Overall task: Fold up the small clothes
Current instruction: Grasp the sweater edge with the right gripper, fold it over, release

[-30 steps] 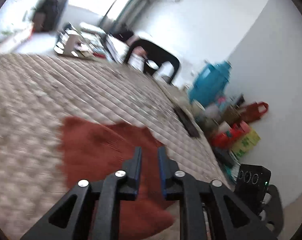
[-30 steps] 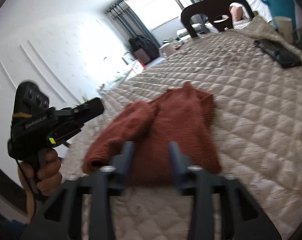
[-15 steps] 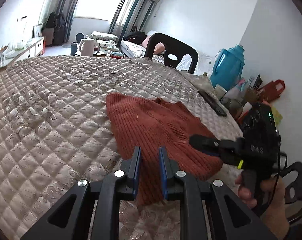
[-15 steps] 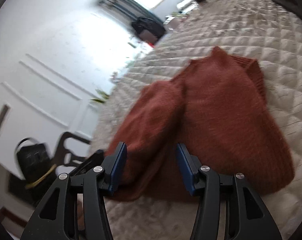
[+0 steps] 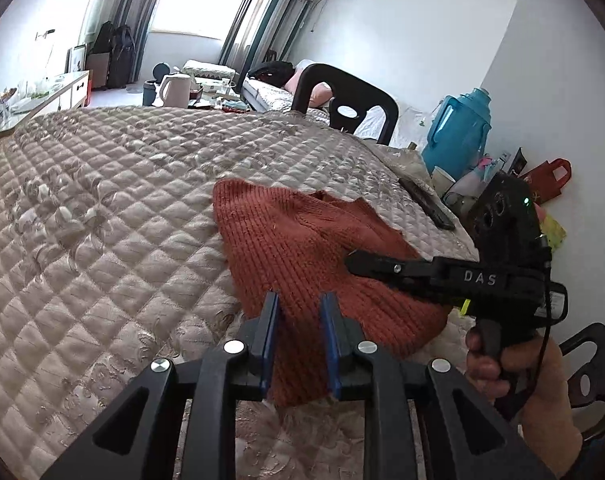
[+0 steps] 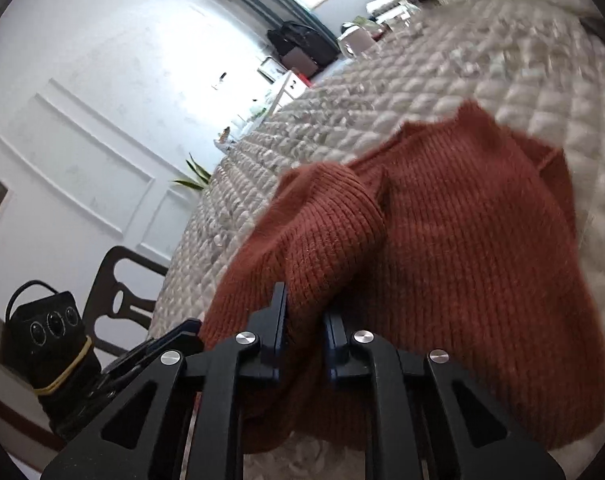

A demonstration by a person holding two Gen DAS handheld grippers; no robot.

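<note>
The step in hand looks like taking hold of the sweater (image 5: 302,248) by its near hem, one gripper at each side, ready for a fold. It lies on the quilt (image 5: 102,220) near the bed's edge, one sleeve (image 6: 326,216) doubled over the body. The right gripper (image 6: 304,320) is closing, knit bunched between its narrow jaws. The left gripper (image 5: 298,320) is opening slightly — jaws narrow, hem between them, though I cannot tell if the pads press. Next, I judge, both must lift together and carry the hem toward the collar. The knit is thick, ribbed and rust-red — soft, likely to sag; the quilt is beige, diamond-stitched.
</note>
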